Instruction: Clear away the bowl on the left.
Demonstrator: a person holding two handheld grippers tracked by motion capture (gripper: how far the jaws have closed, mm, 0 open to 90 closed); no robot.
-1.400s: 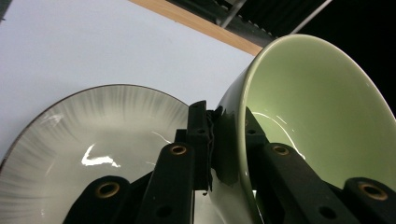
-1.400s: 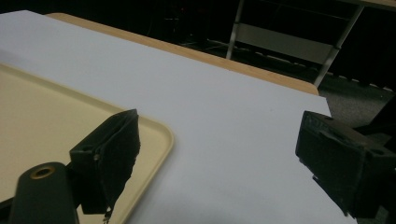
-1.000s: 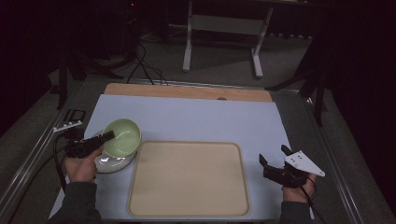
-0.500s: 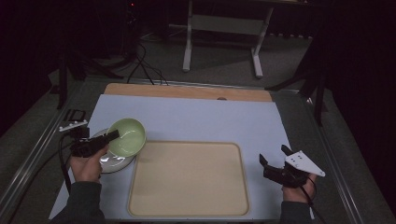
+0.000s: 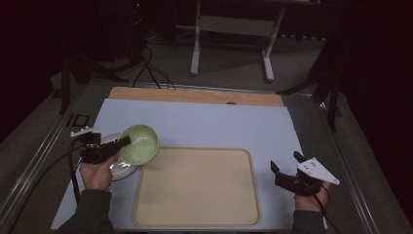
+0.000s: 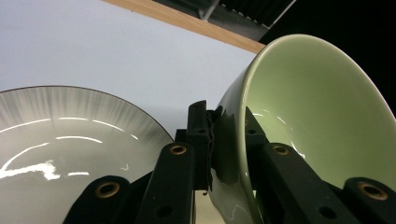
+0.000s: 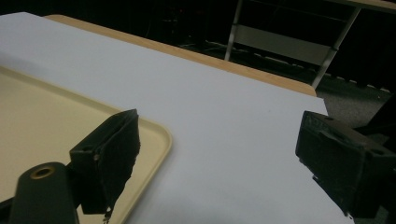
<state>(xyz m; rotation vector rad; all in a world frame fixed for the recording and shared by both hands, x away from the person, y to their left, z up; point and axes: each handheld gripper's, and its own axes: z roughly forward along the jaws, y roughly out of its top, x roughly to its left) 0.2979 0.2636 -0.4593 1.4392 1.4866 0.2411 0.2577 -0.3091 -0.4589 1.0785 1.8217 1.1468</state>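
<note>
The left gripper (image 5: pixel 114 145) had its jaws clamped on the rim of the green bowl (image 5: pixel 141 143) — one jaw inside, one outside, as the left gripper view showed. The bowl was tilted, held up off the striped plate (image 5: pixel 119 168) at the left of the blue mat (image 5: pixel 219 126), just beside the tan tray (image 5: pixel 195 195). The right gripper (image 5: pixel 288 168) sat near the tray's right edge with jaws spread wide, holding nothing. Risk, as I judged it: a thin rim pinch on glazed ceramic — the bowl could pivot or slip and drop onto the plate, or clip the tray's lip.
</note>
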